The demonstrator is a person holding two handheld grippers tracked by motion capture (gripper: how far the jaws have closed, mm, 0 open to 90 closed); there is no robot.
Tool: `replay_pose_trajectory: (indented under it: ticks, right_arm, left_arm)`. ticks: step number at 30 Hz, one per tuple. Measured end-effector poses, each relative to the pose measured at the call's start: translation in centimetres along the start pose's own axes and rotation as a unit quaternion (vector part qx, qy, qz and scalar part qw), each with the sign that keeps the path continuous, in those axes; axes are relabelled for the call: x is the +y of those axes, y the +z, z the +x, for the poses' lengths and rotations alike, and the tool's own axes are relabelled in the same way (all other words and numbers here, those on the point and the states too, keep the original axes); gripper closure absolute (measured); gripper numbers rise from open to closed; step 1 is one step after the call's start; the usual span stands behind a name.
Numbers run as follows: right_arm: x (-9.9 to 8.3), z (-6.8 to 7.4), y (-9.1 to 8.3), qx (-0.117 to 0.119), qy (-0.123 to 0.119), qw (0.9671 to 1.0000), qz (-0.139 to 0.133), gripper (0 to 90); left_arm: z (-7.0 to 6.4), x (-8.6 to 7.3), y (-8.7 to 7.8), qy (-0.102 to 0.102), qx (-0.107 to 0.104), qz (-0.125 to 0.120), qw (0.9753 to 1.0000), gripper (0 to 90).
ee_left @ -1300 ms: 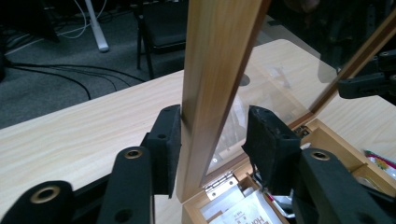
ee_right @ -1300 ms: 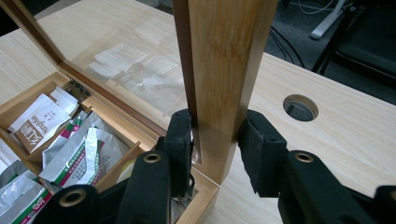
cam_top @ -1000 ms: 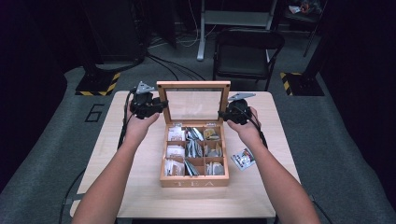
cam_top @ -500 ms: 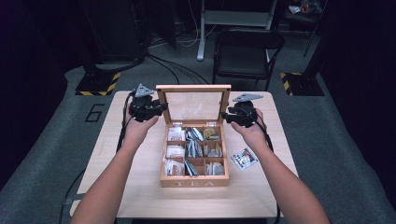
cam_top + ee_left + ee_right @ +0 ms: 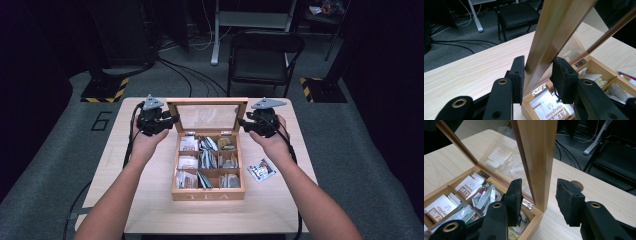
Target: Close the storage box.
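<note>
Dark studio floor, with cables and a black folding chair (image 5: pixel 265 55), lies beyond a pale wooden table (image 5: pixel 130 200) on which the work sits; at the table's middle stands a wooden tea box (image 5: pixel 208 192) with its glass-paned lid (image 5: pixel 207 116) raised upright at the far side.

In the left gripper view the two black jaws of the left gripper (image 5: pixel 537 75) stand apart on either side of the lid's left frame bar; the left pad lies close against the wood, the right pad sits just beside it, and whether either presses cannot be told. In the right gripper view the right gripper (image 5: pixel 537 200) has its jaws spread wide around the lid's right frame bar; the inner pad is near the glass side, the outer pad stands clear of the wood with table showing between.

From above, each gripper sits at one upper corner of the lid, held by a hand, forearms coming in from the near edge; cables trail off each tool. Below the lid the box's compartments hold tea packets (image 5: pixel 189 162), white, silver and yellow; a single loose packet (image 5: pixel 261 170) lies on the table just right of the box.
</note>
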State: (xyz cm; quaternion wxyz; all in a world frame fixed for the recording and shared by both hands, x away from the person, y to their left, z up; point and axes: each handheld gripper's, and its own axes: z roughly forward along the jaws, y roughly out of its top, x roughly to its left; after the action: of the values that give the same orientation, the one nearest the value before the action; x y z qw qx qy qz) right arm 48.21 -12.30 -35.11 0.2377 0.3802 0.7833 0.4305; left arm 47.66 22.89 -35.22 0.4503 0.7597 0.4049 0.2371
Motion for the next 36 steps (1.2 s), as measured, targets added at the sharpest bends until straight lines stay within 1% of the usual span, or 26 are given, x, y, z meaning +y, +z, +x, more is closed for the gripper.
replay_pose_trajectory:
  ticks: [2,3,5,6,8,9,10,11,13,15,16,21,22,23,24,25,26,28,29,30,31,33,34,35,36]
  right_arm:
    - [0.2,0.1,-0.2,0.002,-0.002,1.0,-0.003,55.9]
    - [0.2,0.1,-0.4,0.003,-0.008,1.0,-0.003,55.9]
    - [0.3,0.3,-0.6,0.009,-0.008,0.9999,-0.006,55.9]
    - [0.3,0.5,-0.7,0.009,-0.007,0.9999,-0.01,55.9]
    - [0.2,0.8,-0.9,0.013,-0.011,0.9998,-0.012,55.9]
    - [0.2,0.8,-0.9,0.013,-0.019,0.9996,-0.016,55.9]
    - [0.2,1.0,-1.0,0.012,-0.017,0.9996,-0.016,56.0]
    - [0.2,1.1,-1.0,0.012,-0.025,0.9994,-0.02,56.9]
    - [0.2,1.3,-1.3,0.01,-0.022,0.9995,-0.018,58.3]
    - [0.1,1.4,-1.5,0.01,-0.026,0.9994,-0.022,60.8]
    - [0.1,1.4,-1.6,0.009,-0.024,0.9994,-0.025,61.3]
    - [-0.4,1.7,-2.0,0.012,-0.025,0.9994,-0.023,61.8]
    - [-0.6,1.7,-2.0,0.014,-0.027,0.9991,-0.028,61.7]
    - [-0.6,1.7,-2.1,0.014,-0.023,0.9993,-0.025,61.6]
    - [-0.7,1.7,-2.1,0.017,-0.027,0.9991,-0.026,61.5]
    - [-0.8,1.8,-2.2,0.019,-0.025,0.9992,-0.024,61.5]
    - [-1.0,1.9,-2.3,0.018,-0.031,0.9991,-0.022,61.4]
    - [-1.1,2.0,-2.4,0.018,-0.03,0.9992,-0.021,61.3]
    - [-1.4,2.1,-2.5,0.019,-0.029,0.9992,-0.021,61.0]
    - [-1.5,2.1,-2.5,0.021,-0.031,0.999,-0.024,60.8]
    - [-1.6,2.2,-2.5,0.022,-0.024,0.9992,-0.025,60.5]
    - [-1.9,2.2,-2.6,0.027,-0.023,0.999,-0.027,60.1]
    - [-2.1,2.2,-2.6,0.028,-0.02,0.999,-0.029,60.0]
    - [-2.2,2.3,-2.7,0.03,-0.022,0.9989,-0.029,59.9]
    - [-2.4,2.5,-2.7,0.027,-0.019,0.9991,-0.028,59.9]
  left_arm:
    - [-0.1,-0.1,-0.2,0.001,-0.003,0.001,1.0,63.0]
    - [-0.1,-0.3,-0.3,0.002,-0.004,0.0,1.0,62.9]
    - [-0.3,-0.5,-0.4,0.0,-0.005,-0.002,1.0,62.7]
    - [-0.3,-0.6,-0.5,0.003,-0.006,0.0,1.0,62.6]
    - [-0.5,-0.8,-0.6,0.002,-0.008,-0.001,1.0,62.5]
    - [-0.5,-0.9,-0.7,0.004,-0.007,-0.002,1.0,62.4]
    - [-0.6,-1.0,-0.8,0.004,-0.007,-0.002,1.0,62.4]
    - [-0.6,-1.1,-0.8,0.006,-0.009,0.0,0.9999,62.3]
    - [-0.7,-1.2,-1.0,0.007,-0.01,0.001,0.9999,62.1]
    - [-0.8,-1.4,-1.1,0.008,-0.01,0.0,0.9999,61.9]
    - [-0.8,-1.5,-1.1,0.009,-0.011,0.0,0.9999,61.8]
    - [-1.0,-1.9,-1.4,0.002,-0.016,0.001,0.9999,61.2]
    - [-1.0,-2.0,-1.4,0.002,-0.018,0.002,0.9998,61.1]
    - [-1.0,-2.1,-1.5,0.002,-0.019,0.002,0.9998,61.0]
    - [-1.1,-2.2,-1.6,0.002,-0.021,0.005,0.9998,60.8]
    - [-1.2,-2.3,-1.7,0.005,-0.02,0.007,0.9998,60.8]
    - [-1.2,-2.3,-1.7,0.003,-0.02,0.009,0.9998,60.9]
    - [-1.3,-2.4,-1.8,0.004,-0.021,0.01,0.9997,60.9]
    - [-1.4,-2.7,-2.1,0.0,-0.023,0.011,0.9997,60.9]
    - [-1.4,-2.7,-2.2,-0.001,-0.025,0.01,0.9996,60.9]
    - [-1.5,-2.8,-2.4,-0.001,-0.028,0.009,0.9996,60.7]
    - [-1.6,-3.0,-2.7,-0.002,-0.033,0.007,0.9994,60.6]
    - [-1.7,-3.0,-3.0,0.001,-0.035,0.005,0.9994,60.3]
    - [-1.8,-3.0,-3.3,0.005,-0.037,0.003,0.9993,60.3]
    - [-1.9,-3.0,-3.5,0.006,-0.038,0.003,0.9992,60.1]
